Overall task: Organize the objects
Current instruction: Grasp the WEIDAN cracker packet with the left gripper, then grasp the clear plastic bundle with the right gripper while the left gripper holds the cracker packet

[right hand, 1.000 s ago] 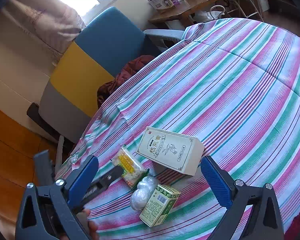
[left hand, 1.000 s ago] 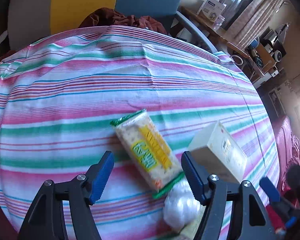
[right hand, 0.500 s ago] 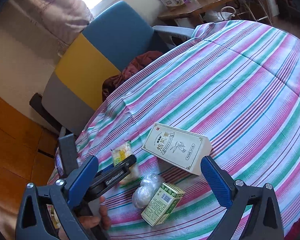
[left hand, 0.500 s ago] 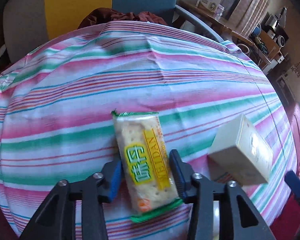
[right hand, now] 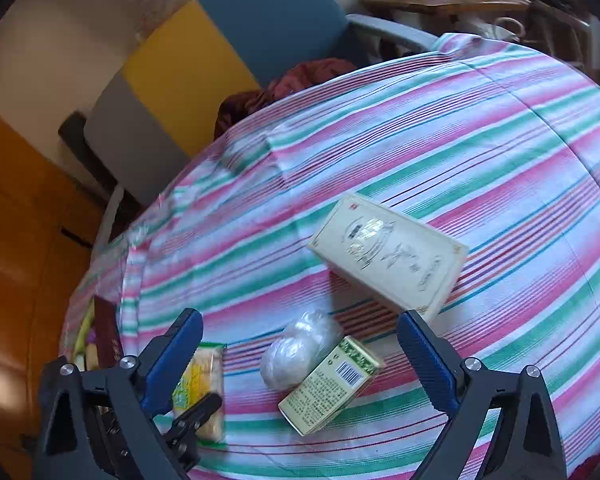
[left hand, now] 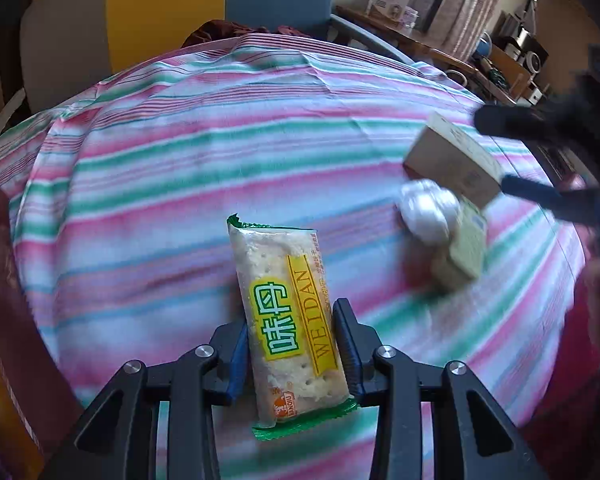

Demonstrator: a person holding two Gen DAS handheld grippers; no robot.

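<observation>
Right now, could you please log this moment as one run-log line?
left gripper: shut on cracker packet | right gripper: open, above wrapped ball and green box | cream box: on tablecloth

Left wrist cam sits low and close over the striped desk (left hand: 180, 168), facing the blue-and-yellow chair (left hand: 220, 0). Right wrist cam looks at that chair (right hand: 228, 48) from higher and further right. Both catch the cracker pack (left hand: 288, 320) (right hand: 202, 384), the cream box (left hand: 452, 164) (right hand: 388, 256) and the green box (left hand: 466, 248) (right hand: 332, 384).
</observation>
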